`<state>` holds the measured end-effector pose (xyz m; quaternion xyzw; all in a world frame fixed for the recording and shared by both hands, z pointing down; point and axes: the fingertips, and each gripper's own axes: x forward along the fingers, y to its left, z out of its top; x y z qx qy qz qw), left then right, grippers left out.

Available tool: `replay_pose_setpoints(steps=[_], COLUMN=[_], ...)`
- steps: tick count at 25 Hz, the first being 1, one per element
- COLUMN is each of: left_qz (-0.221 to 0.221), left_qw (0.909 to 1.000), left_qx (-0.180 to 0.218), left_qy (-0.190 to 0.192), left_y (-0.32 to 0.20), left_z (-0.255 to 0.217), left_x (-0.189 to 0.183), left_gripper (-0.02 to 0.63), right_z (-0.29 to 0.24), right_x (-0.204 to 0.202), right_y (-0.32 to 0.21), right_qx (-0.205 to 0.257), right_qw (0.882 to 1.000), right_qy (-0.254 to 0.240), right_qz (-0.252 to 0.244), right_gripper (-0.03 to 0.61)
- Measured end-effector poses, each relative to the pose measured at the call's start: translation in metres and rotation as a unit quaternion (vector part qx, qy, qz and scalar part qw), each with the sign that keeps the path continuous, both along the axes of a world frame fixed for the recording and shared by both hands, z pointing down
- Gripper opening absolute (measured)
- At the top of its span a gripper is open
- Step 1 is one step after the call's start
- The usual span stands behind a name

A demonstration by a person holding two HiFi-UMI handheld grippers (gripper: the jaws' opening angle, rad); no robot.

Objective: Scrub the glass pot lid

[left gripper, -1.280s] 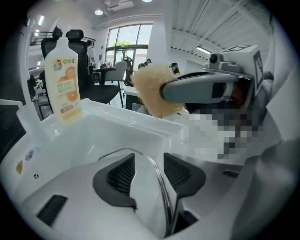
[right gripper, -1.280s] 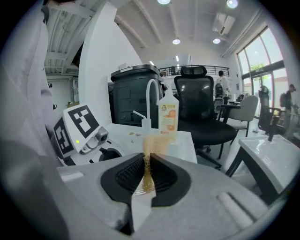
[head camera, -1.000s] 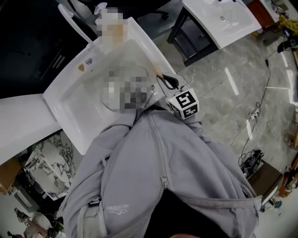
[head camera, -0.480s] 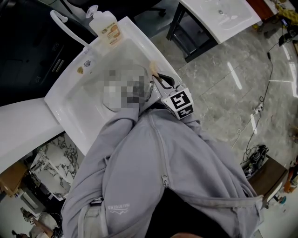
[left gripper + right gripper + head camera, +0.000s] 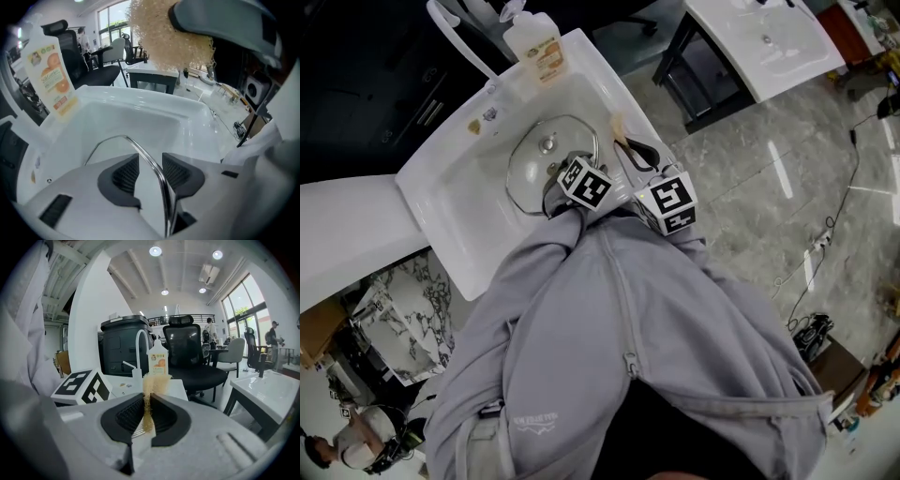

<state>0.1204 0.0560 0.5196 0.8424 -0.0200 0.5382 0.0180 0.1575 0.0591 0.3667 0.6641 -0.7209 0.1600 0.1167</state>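
The glass pot lid [image 5: 539,159] with a metal rim and knob lies in the white sink [image 5: 450,183]. My left gripper [image 5: 572,192] points steeply down at the lid's near edge. In the left gripper view the lid's rim [image 5: 123,138] runs between the jaws of that gripper [image 5: 151,165]; they have just been closing, but a gap still shows beside the rim. My right gripper [image 5: 630,157] sits over the sink's right rim, shut on a tan scrub pad [image 5: 617,126]. The pad [image 5: 149,404] is squeezed thin between the pads and shows fluffy above the lid [image 5: 168,37].
A soap bottle with an orange label [image 5: 534,39] and a white faucet [image 5: 455,33] stand at the sink's far end. A second white basin on a black frame [image 5: 764,42] stands to the right over a marble floor with cables [image 5: 806,253]. Office chairs [image 5: 190,357] stand beyond.
The head view has shifted slightly. The right gripper stays at the sink's right rim with the scrub pad. A mosaic patch hid the lid and left gripper earlier, so their motion does not show.
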Motion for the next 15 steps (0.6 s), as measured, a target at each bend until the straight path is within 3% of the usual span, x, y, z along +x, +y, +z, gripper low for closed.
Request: replay_pose_setpoints(steps=[5, 15], left_qz=[0.014, 0.0], left_qw=[0.9995, 0.9972], left_qx=[0.027, 0.074], left_qy=[-0.005, 0.011], left_y=[0.003, -0.008], left_z=[-0.003, -0.03], left_x=[-0.008, -0.031], left_gripper=[0.153, 0.153], right_z=[-0.007, -0.022], right_x=[-0.004, -0.013], right_y=[-0.014, -0.031], right_qx=[0.013, 0.039], right_qw=[1.0, 0.998], right_qy=[-0.001, 0.0], right_qz=[-0.019, -0.039], right_gripper=[0.032, 0.032])
